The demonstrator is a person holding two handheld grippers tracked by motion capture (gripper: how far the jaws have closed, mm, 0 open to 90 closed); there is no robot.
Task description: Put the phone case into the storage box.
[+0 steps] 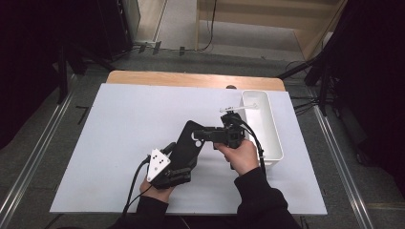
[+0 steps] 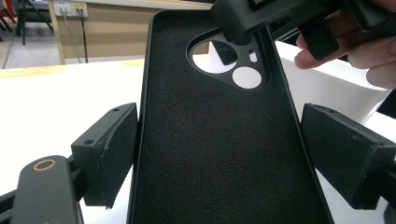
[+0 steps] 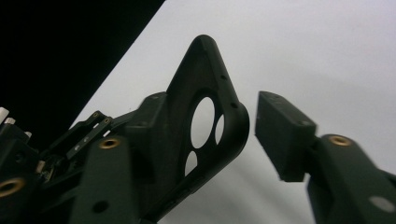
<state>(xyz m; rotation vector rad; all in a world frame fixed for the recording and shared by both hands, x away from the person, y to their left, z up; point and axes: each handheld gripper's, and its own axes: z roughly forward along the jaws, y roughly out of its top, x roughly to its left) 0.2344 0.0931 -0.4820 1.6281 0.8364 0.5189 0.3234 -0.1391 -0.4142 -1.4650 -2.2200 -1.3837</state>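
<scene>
A black phone case is held tilted above the white table, its soft inner side and camera cut-out facing up. My left gripper is shut on its lower part, with the pads pressing on the two long edges of the case. My right gripper comes in from the right at the case's top end. One of its jaws lies against the case near the cut-out. The other fingertip stands clear of the edge with a gap, so this gripper is open.
A long white bin stands at the table's right side, just behind my right hand, with a small white stick-like part at its far end. The white table top lies to the left. A wooden edge runs along the back.
</scene>
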